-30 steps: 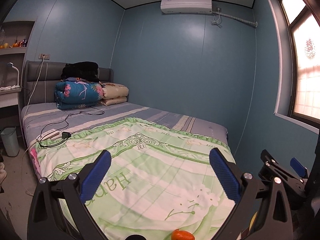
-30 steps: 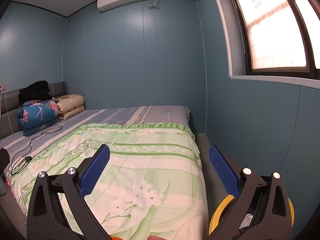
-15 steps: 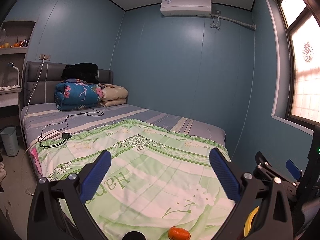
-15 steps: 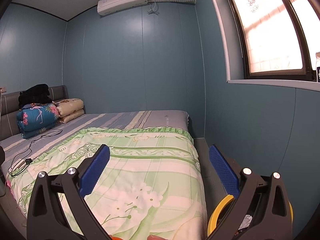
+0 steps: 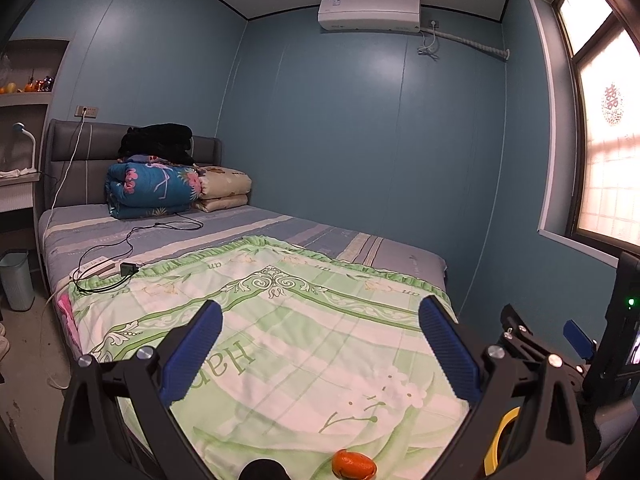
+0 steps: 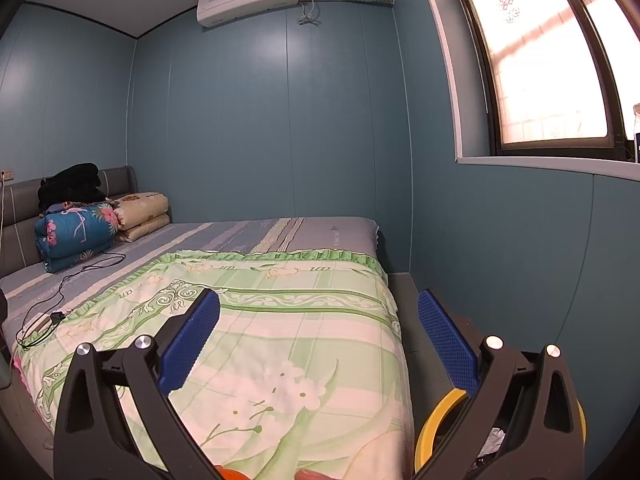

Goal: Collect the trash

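An orange piece of peel [image 5: 354,463] lies on the green floral quilt [image 5: 280,344] at the near edge of the bed, just below my left gripper [image 5: 320,350], which is open and empty above the quilt. In the right wrist view only a sliver of the peel [image 6: 226,472] shows at the bottom edge. My right gripper [image 6: 318,346] is open and empty over the quilt's near right corner [image 6: 320,380]. A yellow-rimmed bin [image 6: 434,428] with white trash inside stands on the floor at the bed's right side, partly hidden behind the right finger.
Folded blankets [image 5: 154,190] and black clothes are stacked at the headboard. A power strip with black cables [image 5: 104,270] lies on the bed's left part. A small grey basket [image 5: 16,278] stands on the floor at left. A window [image 6: 540,68] is in the right wall.
Both views have tilted slightly upward and drawn back a little; the orange peel shows more fully in the left wrist view. Both grippers stay open.
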The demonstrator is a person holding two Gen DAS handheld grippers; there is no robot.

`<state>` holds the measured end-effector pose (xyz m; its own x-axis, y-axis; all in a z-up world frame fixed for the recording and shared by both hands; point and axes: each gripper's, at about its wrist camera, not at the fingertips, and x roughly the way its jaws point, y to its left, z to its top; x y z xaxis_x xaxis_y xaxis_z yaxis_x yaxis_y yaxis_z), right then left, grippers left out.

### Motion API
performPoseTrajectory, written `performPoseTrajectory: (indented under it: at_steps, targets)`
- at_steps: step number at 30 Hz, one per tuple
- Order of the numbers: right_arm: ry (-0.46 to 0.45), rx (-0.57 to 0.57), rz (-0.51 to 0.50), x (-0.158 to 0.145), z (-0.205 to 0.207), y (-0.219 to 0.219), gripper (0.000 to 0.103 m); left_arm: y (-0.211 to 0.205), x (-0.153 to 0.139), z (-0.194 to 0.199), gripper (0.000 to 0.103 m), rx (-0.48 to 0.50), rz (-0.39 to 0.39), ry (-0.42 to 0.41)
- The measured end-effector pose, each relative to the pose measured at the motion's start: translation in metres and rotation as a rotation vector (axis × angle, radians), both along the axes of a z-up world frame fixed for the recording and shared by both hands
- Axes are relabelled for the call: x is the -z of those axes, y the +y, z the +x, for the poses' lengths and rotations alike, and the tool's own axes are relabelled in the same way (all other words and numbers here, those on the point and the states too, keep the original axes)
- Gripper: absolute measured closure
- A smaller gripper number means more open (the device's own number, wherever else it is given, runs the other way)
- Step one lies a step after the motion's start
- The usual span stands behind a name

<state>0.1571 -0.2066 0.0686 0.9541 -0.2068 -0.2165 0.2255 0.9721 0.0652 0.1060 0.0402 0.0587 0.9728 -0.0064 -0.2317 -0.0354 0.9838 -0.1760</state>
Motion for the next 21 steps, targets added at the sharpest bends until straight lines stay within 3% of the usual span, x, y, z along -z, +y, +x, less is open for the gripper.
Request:
performPoseTrajectory:
  at_steps: [21]
  targets:
    - [0.007, 0.002, 0.005, 0.0022, 0.0009, -0.0009, 0.008, -0.0017, 0.0009, -0.0006, 0.008, 0.003, 0.000, -0.001]
